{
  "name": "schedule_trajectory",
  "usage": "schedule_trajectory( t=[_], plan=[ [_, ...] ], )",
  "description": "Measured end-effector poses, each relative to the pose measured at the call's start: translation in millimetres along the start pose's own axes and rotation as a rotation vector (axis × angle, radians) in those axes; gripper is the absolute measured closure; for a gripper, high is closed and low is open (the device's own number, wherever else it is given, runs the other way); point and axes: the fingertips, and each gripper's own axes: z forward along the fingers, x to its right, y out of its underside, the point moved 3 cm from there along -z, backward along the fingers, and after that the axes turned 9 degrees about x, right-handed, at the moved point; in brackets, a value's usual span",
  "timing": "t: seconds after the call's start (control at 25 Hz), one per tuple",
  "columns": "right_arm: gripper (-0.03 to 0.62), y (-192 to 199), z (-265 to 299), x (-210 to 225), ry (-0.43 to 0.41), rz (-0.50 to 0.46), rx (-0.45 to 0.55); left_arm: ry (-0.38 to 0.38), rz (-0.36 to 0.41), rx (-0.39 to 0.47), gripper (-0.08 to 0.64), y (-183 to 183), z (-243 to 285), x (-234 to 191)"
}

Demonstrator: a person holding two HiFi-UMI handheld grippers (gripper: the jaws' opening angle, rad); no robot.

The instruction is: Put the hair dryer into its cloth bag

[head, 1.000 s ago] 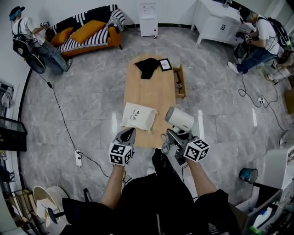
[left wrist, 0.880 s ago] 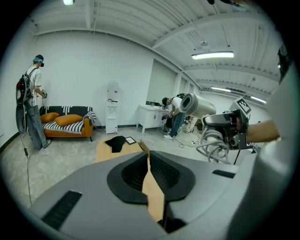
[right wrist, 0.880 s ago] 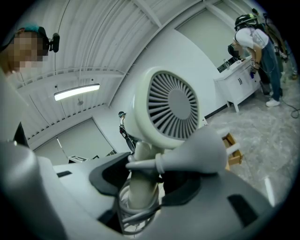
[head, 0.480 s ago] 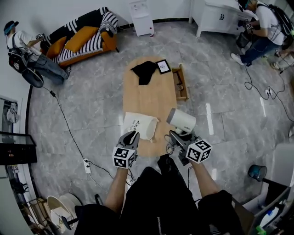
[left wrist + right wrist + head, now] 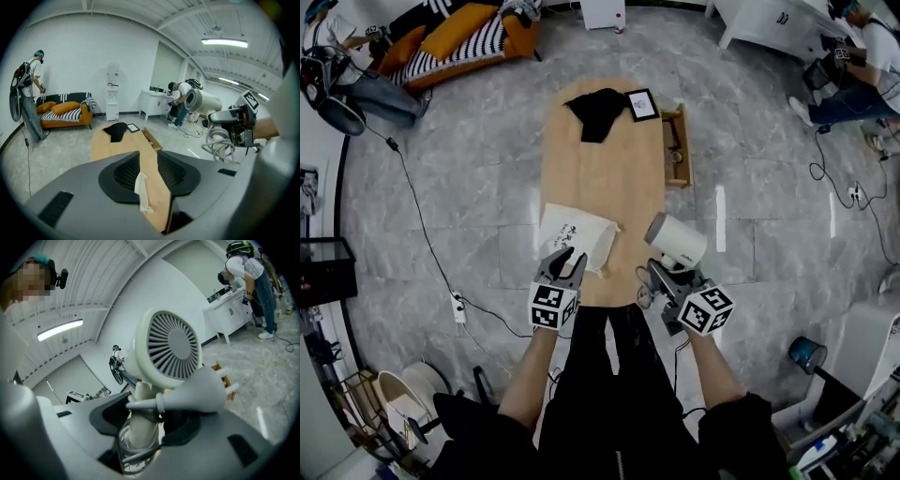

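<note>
The white cloth bag [image 5: 575,236] lies flat at the near end of the wooden table [image 5: 609,187]. My left gripper [image 5: 563,266] hovers at the bag's near edge and its jaws are opening. In the left gripper view a white corner of the bag [image 5: 142,190] shows in the gap of that gripper [image 5: 149,161], and no pad presses on it. My right gripper [image 5: 661,277] is shut on the handle of the white hair dryer [image 5: 677,241], held over the table's right edge. In the right gripper view the hair dryer's handle [image 5: 139,425] stands between the jaws, with its plug [image 5: 201,392] and coiled cable in front.
A black cloth [image 5: 596,110] and a small framed picture [image 5: 641,104] lie at the table's far end. A wooden rack [image 5: 675,145] stands along its right side. A cable and power strip [image 5: 457,307] lie on the floor to the left. People stand at the room's far corners.
Both grippers have come down toward the table's near end. The left jaws, shut before, now stand apart at the bag's edge. The right gripper still holds the hair dryer.
</note>
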Motion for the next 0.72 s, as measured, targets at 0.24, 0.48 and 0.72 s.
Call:
schedule_trajectory(
  t=[0.24,0.48,0.72],
  plan=[
    [0.391,35,29,24,0.007,0.0,-0.073,-0.003,-0.02,-0.09,0.443,56,38,-24],
    [0.393,82,48,50,0.013,-0.009,-0.181,0.005,0.021,-0.239,0.397,132,87,-35],
    [0.393,126,64,74,0.024,-0.022,-0.276,-0.003,0.067,-0.407,0.365,200,125,-41]
  ],
)
